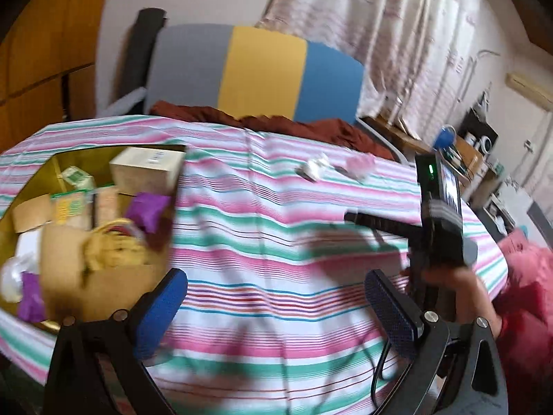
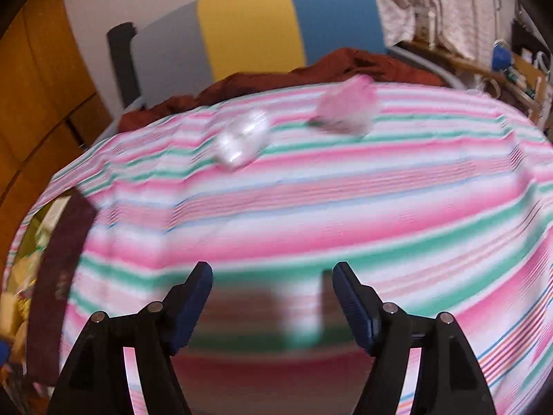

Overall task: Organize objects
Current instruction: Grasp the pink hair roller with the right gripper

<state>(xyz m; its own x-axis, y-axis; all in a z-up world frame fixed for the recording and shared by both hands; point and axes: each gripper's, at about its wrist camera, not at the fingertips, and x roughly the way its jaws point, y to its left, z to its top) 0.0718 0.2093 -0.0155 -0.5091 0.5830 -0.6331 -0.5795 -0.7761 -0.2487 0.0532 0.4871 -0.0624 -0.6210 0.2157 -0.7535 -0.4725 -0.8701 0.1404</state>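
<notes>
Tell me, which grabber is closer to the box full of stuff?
Left. The left gripper hangs open right beside the box, which sits at its left finger. The right gripper, also open, is farther off over the striped cloth, box at its far left.

Pink, green and white stripes are covering the bench (image 2: 345,207); the blue-padded jaws are showing black frames; the box (image 1: 20,180) is gleaming gold.

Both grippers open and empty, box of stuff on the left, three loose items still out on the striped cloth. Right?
Not three: two. The right wrist view shows only a clear wrapper and a pink one on the cloth. The rest holds: both grippers open and empty, box on the left.
</notes>
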